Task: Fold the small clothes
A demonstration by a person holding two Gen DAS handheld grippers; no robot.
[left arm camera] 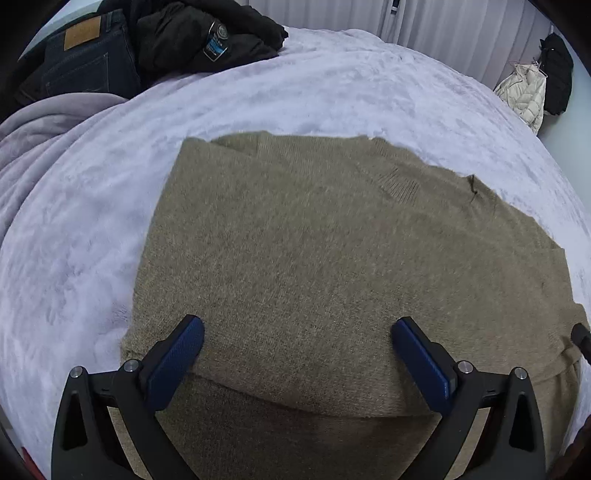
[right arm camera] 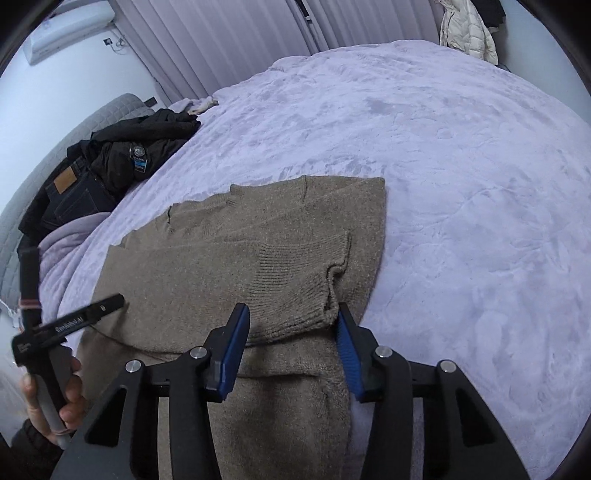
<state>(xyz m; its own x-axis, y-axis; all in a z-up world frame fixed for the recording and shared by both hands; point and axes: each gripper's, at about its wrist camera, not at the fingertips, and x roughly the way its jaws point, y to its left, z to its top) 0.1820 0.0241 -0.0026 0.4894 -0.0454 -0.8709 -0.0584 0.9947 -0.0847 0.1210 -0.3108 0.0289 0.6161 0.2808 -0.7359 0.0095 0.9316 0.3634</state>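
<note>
An olive-brown knit sweater [left arm camera: 314, 240] lies partly folded on a lilac fleece blanket; it also shows in the right wrist view [right arm camera: 258, 258]. My left gripper [left arm camera: 297, 328] is open and empty, its blue pads just above the sweater's near fold. My right gripper [right arm camera: 291, 314] is open, its pads either side of the ribbed sleeve cuff [right arm camera: 295, 291] that lies folded over the body. The left gripper's body [right arm camera: 70, 321], held in a hand, shows at the sweater's left edge in the right wrist view.
Dark jeans [left arm camera: 88, 62] and a black jacket [left arm camera: 207, 33] are piled at the far left of the bed [right arm camera: 461, 184]. A grey blanket fold [left arm camera: 48, 122] lies beside them. A white puffer jacket [left arm camera: 524, 92] hangs by the curtains.
</note>
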